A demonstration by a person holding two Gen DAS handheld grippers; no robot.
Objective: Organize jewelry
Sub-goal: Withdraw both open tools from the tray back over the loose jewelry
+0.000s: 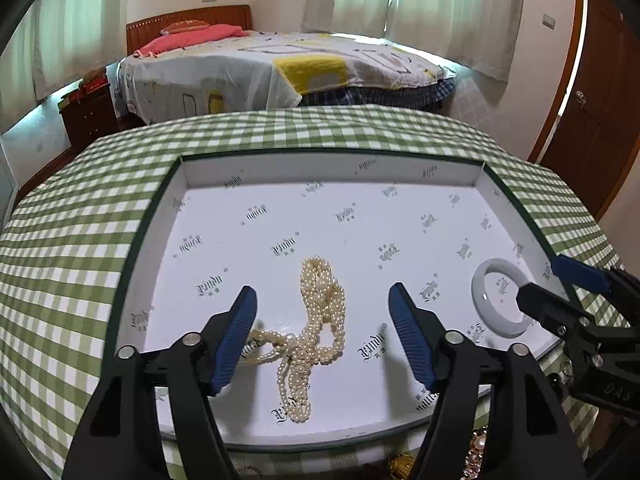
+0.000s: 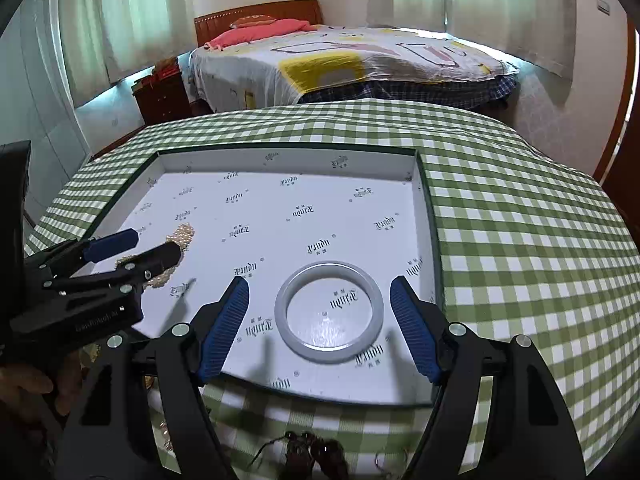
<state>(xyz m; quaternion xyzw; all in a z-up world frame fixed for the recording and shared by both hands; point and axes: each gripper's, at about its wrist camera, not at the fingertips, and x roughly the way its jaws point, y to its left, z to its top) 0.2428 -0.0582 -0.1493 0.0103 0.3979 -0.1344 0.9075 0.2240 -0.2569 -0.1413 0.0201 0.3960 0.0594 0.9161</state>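
A green-and-white checked tablecloth point(image 2: 520, 240) lies under a white tray point(image 1: 208, 208) with dark green edging and black printed logos. The pearl necklace point(image 1: 320, 320) is cream, the bangle point(image 2: 330, 306) pale grey-white, the gripper pads point(image 2: 224, 328) blue.

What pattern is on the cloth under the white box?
A green and white check; the tablecloth shows best in the right wrist view, spread around the box.

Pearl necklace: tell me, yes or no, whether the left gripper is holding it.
No, the pearl necklace lies loose in the tray between the left gripper's open jaws.
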